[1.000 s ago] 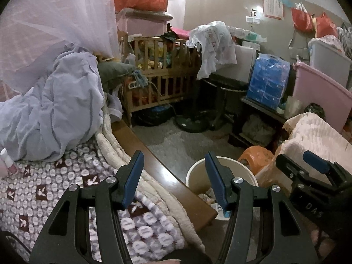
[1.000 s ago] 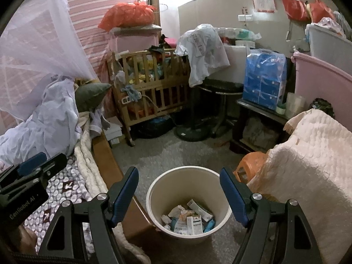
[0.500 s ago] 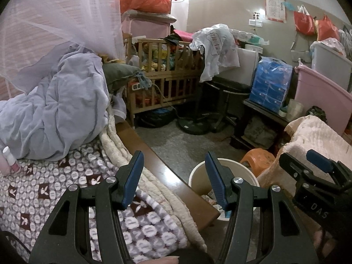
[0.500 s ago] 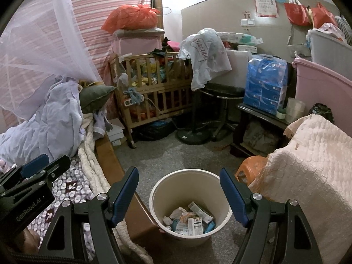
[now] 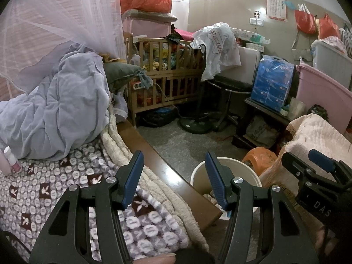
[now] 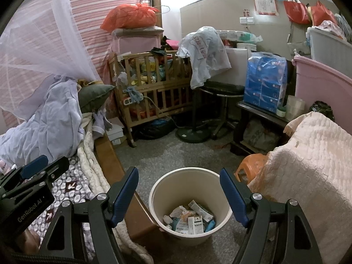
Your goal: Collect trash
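Cluttered bedroom: one trash bucket (image 6: 190,200), two claws, left claw (image 5: 173,179) and right claw (image 6: 178,194), both spread apart, empty

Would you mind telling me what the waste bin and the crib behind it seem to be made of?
The waste bin looks like moulded plastic: a smooth cream wall with a thin, even rolled rim and a dull sheen. The crib seems to be wood with a light brown, probably varnished finish, going by its turned slats and rails; the grain is too small to confirm.
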Motion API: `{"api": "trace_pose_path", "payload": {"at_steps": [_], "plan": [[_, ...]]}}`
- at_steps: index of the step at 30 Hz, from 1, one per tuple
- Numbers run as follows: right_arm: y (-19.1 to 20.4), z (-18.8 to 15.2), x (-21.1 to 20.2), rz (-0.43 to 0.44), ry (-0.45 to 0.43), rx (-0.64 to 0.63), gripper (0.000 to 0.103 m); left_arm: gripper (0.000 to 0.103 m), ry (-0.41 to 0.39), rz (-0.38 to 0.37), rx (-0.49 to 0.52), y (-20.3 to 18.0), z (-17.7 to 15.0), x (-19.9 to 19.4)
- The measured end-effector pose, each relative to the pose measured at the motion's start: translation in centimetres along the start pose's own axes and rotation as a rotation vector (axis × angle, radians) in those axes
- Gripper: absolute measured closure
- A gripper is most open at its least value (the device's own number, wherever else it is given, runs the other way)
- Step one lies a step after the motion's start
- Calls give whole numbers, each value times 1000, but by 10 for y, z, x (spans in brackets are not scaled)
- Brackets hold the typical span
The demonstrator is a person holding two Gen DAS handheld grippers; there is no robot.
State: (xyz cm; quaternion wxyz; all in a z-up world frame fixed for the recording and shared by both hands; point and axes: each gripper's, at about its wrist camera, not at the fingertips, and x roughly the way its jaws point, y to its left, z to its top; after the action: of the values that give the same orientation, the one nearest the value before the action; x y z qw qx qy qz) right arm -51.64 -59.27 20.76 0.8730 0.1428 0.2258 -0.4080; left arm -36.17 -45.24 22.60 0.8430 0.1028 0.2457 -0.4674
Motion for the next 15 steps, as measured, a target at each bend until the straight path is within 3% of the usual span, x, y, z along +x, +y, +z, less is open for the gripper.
{"api": "trace_pose_path", "payload": {"at_steps": [15], "plan": [[-3, -4, 0, -3, 13, 4, 29, 46, 11, -1, 11, 0, -5, 2]]}}
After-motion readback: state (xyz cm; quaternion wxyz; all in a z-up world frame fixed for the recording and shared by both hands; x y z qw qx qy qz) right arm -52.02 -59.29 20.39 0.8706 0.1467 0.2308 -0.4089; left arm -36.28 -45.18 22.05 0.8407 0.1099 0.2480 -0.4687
